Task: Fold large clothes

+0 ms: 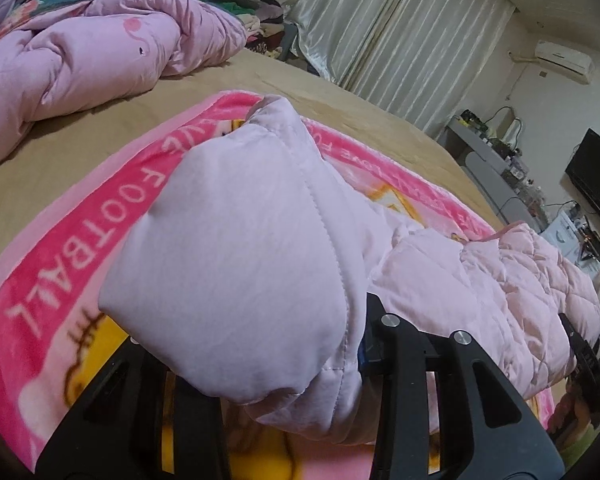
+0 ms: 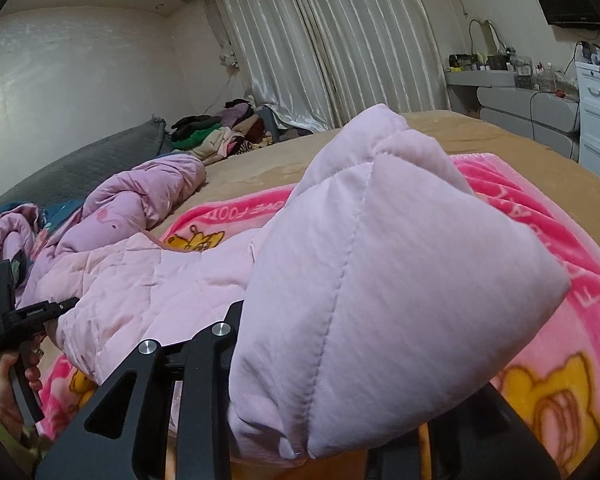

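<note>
A pale pink quilted jacket [image 1: 500,280] lies on a pink cartoon blanket [image 1: 80,256] on the bed. My left gripper [image 1: 356,364] is shut on one puffy sleeve [image 1: 240,264], which bulges up over the fingers and hides the tips. My right gripper [image 2: 240,364] is shut on the other sleeve [image 2: 380,280] the same way, lifted off the blanket [image 2: 560,260]. The jacket body [image 2: 160,280] stretches between both grippers. The other gripper shows at each view's edge: the right one in the left wrist view [image 1: 584,352], the left one in the right wrist view [image 2: 16,320].
A rumpled pink duvet [image 1: 80,52] lies at the head of the tan bed [image 1: 340,100]. A pile of clothes [image 2: 220,132] sits beyond the bed by the curtains [image 2: 340,40]. A desk and white drawers [image 2: 596,120] stand at the right.
</note>
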`<action>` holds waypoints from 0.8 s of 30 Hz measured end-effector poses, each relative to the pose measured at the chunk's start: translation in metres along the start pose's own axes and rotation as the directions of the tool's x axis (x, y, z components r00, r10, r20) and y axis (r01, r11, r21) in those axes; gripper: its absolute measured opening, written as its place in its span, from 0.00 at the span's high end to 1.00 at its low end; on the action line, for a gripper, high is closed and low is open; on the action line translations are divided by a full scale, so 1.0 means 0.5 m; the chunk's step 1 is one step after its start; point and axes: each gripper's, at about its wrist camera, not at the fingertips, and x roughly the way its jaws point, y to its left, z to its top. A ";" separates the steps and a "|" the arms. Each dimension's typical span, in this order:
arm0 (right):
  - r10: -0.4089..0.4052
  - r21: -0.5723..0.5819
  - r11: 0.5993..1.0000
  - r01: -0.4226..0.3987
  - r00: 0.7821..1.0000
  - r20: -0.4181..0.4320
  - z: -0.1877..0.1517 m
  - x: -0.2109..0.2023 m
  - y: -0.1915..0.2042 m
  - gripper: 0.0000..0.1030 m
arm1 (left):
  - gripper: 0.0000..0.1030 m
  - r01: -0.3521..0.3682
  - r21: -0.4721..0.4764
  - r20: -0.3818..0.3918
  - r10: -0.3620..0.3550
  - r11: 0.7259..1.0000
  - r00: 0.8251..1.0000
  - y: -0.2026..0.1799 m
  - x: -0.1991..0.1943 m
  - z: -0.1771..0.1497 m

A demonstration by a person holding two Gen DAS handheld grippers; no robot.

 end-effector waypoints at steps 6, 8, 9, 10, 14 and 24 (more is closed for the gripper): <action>-0.007 0.026 1.000 0.008 1.000 -0.016 -0.035 -0.057 0.009 0.74 | 0.72 0.012 0.026 0.009 -0.012 1.000 1.000 0.002 -0.054 -0.023; -0.004 0.030 1.000 0.004 1.000 -0.020 -0.048 -0.072 0.012 0.74 | 0.72 0.016 0.028 0.002 -0.016 0.999 1.000 0.007 -0.065 -0.036; 0.007 0.041 0.999 -0.006 1.000 -0.024 -0.058 -0.084 0.010 0.74 | 0.72 0.017 0.030 -0.004 -0.016 0.999 1.000 0.012 -0.072 -0.044; 0.017 0.054 0.998 -0.016 0.999 -0.029 -0.068 -0.094 0.005 0.74 | 0.72 0.017 0.032 -0.009 -0.017 0.999 1.000 0.016 -0.077 -0.050; 0.002 0.096 0.995 0.005 0.997 -0.072 -0.104 -0.112 -0.005 0.74 | 0.71 0.007 0.055 -0.037 -0.005 0.998 0.999 0.031 -0.091 -0.084; -0.072 0.115 0.990 0.084 0.992 -0.104 -0.162 -0.127 0.012 0.74 | 0.71 -0.028 0.110 -0.046 0.033 0.994 0.998 0.041 -0.111 -0.148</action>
